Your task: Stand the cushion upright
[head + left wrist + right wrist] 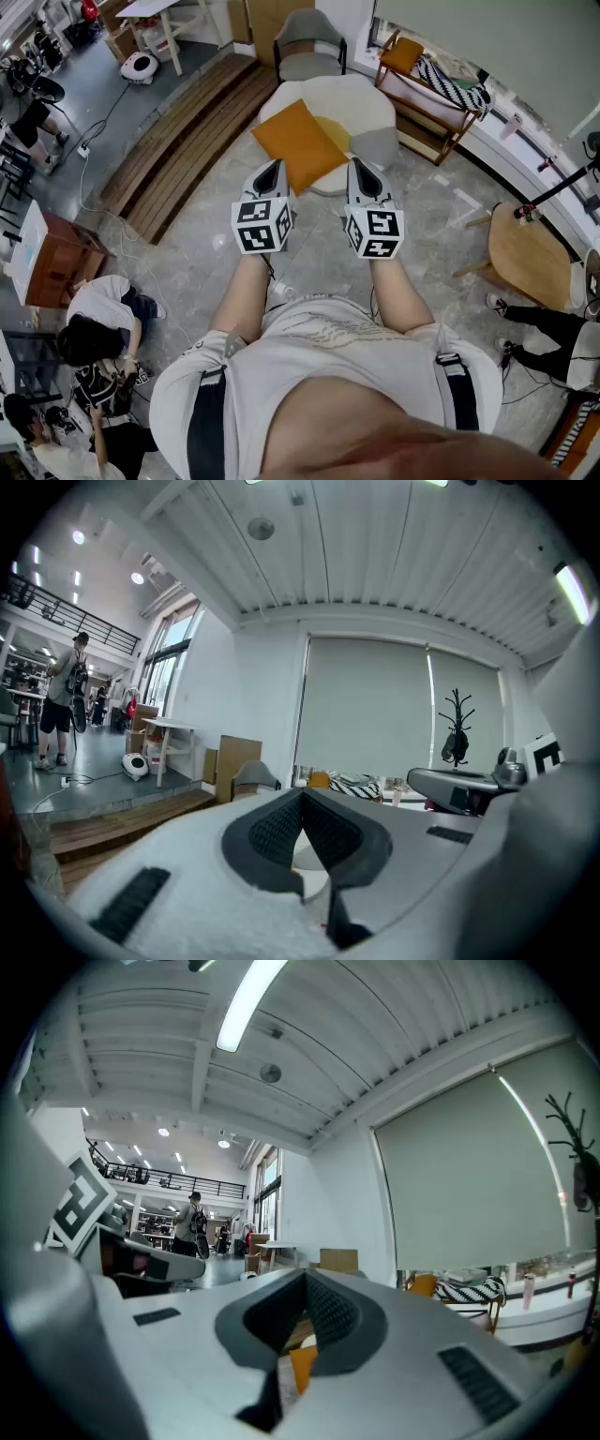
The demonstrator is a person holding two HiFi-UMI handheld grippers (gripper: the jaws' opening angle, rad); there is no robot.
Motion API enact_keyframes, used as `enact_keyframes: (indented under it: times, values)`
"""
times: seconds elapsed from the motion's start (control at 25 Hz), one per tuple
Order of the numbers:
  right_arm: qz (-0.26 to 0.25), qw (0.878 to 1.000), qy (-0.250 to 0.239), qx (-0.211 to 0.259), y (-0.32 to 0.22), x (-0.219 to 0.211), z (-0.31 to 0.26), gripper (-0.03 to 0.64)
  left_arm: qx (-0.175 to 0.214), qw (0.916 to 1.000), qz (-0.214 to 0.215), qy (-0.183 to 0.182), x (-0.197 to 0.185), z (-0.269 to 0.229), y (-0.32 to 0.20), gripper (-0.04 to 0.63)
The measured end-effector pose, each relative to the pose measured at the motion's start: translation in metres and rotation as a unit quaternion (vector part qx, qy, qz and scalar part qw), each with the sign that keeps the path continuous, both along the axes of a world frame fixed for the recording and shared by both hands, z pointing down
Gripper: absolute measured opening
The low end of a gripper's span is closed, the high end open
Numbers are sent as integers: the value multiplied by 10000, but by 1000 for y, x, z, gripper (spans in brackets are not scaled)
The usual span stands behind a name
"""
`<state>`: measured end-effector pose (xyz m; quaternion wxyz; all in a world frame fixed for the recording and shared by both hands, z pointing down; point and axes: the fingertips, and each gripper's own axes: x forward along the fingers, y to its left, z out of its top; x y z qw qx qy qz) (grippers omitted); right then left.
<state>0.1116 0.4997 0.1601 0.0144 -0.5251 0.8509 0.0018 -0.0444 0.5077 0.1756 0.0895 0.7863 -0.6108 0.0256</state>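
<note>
Currently orange cushion (298, 143) lies on pouf (370, 103), corner toward person; left gripper (274, 167), right gripper (359, 167) closed, empty.

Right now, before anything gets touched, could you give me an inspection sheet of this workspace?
Surface: white pouf on a stone floor.
Job's things: orange cushion lying flat on the pouf, not upright.
Clutter: yellow cushion and grey cushion beside it.
Grippers: left gripper and right gripper both shut and empty, aimed at the orange cushion.
Cables: one cable across the floor at left.
Surroundings: grey chair, wooden rack, round table, people sitting on the floor.
</note>
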Motion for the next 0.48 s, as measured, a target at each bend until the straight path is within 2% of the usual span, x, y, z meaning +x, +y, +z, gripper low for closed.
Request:
enact_keyframes:
  times: [0.48]
  values:
    - [-179, 9997, -79, 114, -2, -41, -6, 28, 101, 9999, -95, 79, -35, -1, 1, 20]
